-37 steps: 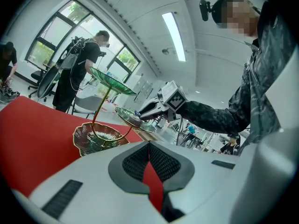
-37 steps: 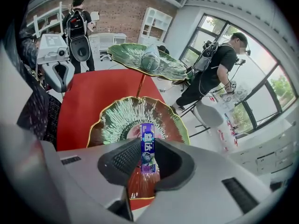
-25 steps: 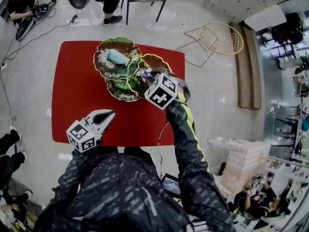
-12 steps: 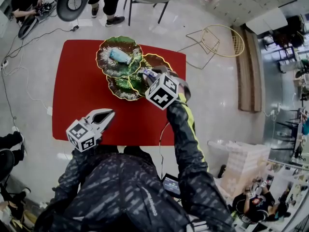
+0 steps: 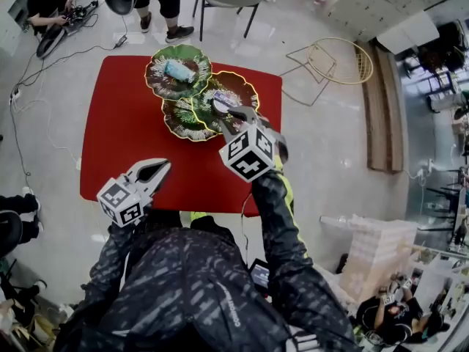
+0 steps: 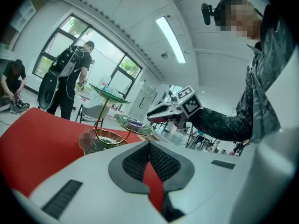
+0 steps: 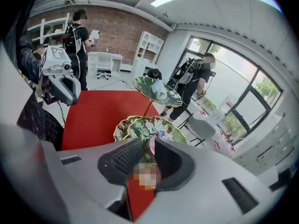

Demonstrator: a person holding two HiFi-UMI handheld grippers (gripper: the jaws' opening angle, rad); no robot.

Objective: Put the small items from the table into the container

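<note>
Right claw [image 5: 224, 113] pinches a small pale item [image 7: 152, 144] with a purple mark, above a green, gold-rimmed leaf dish [image 5: 245, 90] at the red bench's [image 5: 117, 130] far side. Left claw [image 5: 161, 167], pressed together, hangs at the near edge.

Left gripper [image 6: 149, 144]: my jaws fill the lower frame, pads meeting at the tips with nothing between them; a red wedge shows through the slit behind.
Counter [image 6: 37, 143]: red, running off to the left under my jaws.
Stand: three green leaf dishes on a gold wire stem, just beyond my jaws. These are the top dish [image 6: 110, 93], the middle dish [image 6: 134, 124] and the low dish [image 6: 106, 138], which is partly blurred.
Right gripper [image 6: 153, 115]: just above the middle dish's far edge, cube [image 6: 188, 101] behind it, dark sleeve [image 6: 224, 125] reaching in from the right; I can't tell its grip from here.
Background: one person [image 6: 74, 73] stands by the windows and another [image 6: 11, 83] crouches at the left edge; a chair [image 6: 91, 111] stands past the counter.
</note>
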